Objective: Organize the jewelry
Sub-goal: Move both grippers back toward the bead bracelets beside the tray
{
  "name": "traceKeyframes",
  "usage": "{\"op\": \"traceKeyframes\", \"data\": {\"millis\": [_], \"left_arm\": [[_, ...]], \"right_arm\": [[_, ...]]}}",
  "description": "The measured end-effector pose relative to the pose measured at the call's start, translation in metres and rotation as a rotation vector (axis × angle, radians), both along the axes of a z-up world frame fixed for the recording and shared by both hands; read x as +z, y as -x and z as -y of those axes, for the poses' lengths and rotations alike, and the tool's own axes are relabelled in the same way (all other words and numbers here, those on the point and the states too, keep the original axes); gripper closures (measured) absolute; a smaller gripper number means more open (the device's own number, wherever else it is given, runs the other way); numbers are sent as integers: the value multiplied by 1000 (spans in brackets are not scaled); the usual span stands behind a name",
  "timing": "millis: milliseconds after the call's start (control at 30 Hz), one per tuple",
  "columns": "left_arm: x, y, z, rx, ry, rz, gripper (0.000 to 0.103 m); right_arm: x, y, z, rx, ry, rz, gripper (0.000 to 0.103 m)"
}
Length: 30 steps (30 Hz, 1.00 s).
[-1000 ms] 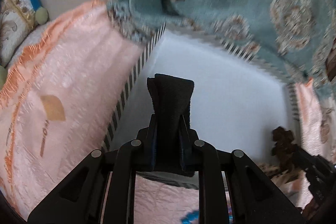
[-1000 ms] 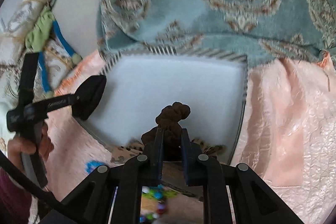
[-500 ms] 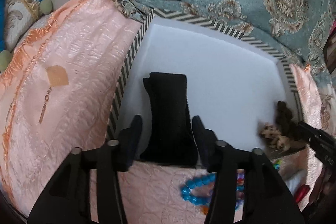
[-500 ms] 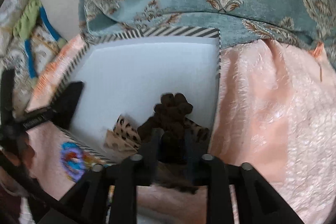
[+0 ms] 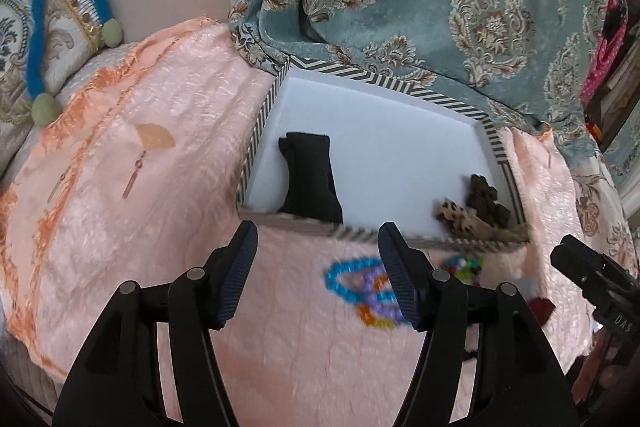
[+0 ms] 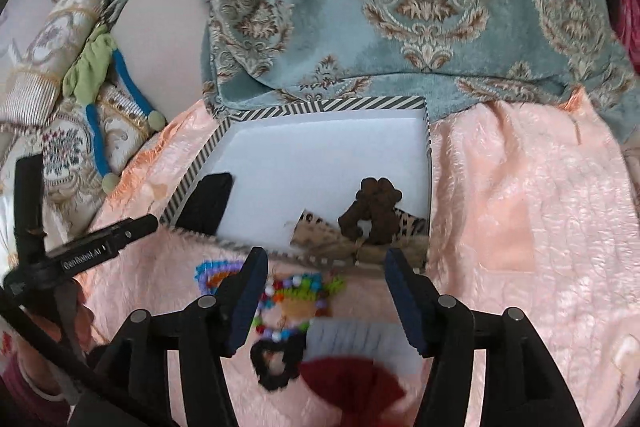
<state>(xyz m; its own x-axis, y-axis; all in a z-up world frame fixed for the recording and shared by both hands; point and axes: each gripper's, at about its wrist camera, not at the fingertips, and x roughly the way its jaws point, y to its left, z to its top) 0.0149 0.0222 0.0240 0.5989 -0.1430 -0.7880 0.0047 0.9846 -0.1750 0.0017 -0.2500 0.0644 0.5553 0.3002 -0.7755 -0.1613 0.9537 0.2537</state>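
Observation:
A striped-rim white box (image 5: 384,83) sits on a pink blanket (image 5: 140,247). Inside it, a black fabric piece (image 5: 312,179) lies at the near left corner. A brown scrunchie (image 5: 486,203) on a leopard-print piece (image 5: 456,217) lies at the near right. My left gripper (image 5: 316,239) hovers before the box's near rim, its jaws opening, nothing between them. My right gripper (image 6: 326,263) is also opening and empty, short of the brown scrunchie (image 6: 376,211). Bead bracelets (image 6: 296,291) lie under it, with a blue one (image 5: 352,279) beside the left gripper.
A black scrunchie (image 6: 276,363), a dark red item (image 6: 352,379) and a pale ribbed piece (image 6: 352,335) lie near the right gripper. A fan-shaped gold earring (image 5: 154,137) rests on the blanket, left of the box. A teal patterned blanket (image 5: 440,7) drapes behind the box. Pillows (image 5: 24,39) are far left.
Both grippers let go of their pieces inside the box, opened and drew back and up. The black piece and the brown scrunchie stay in the box; the bracelets came into view.

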Motion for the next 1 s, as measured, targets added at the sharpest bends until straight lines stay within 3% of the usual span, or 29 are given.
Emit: {"op": "traceKeyframes", "data": {"millis": [300, 500, 633, 1000], "left_arm": [[19, 55, 5, 10, -14, 44, 40], [31, 77, 14, -4, -46, 68, 40], [36, 85, 15, -7, -20, 73, 40], [18, 85, 18, -71, -23, 10, 40]], "right_arm": [[25, 46, -5, 14, 66, 62, 37], [39, 67, 0, 33, 76, 52, 36], [49, 78, 11, 34, 76, 86, 34], [34, 106, 44, 15, 63, 67, 33]]}}
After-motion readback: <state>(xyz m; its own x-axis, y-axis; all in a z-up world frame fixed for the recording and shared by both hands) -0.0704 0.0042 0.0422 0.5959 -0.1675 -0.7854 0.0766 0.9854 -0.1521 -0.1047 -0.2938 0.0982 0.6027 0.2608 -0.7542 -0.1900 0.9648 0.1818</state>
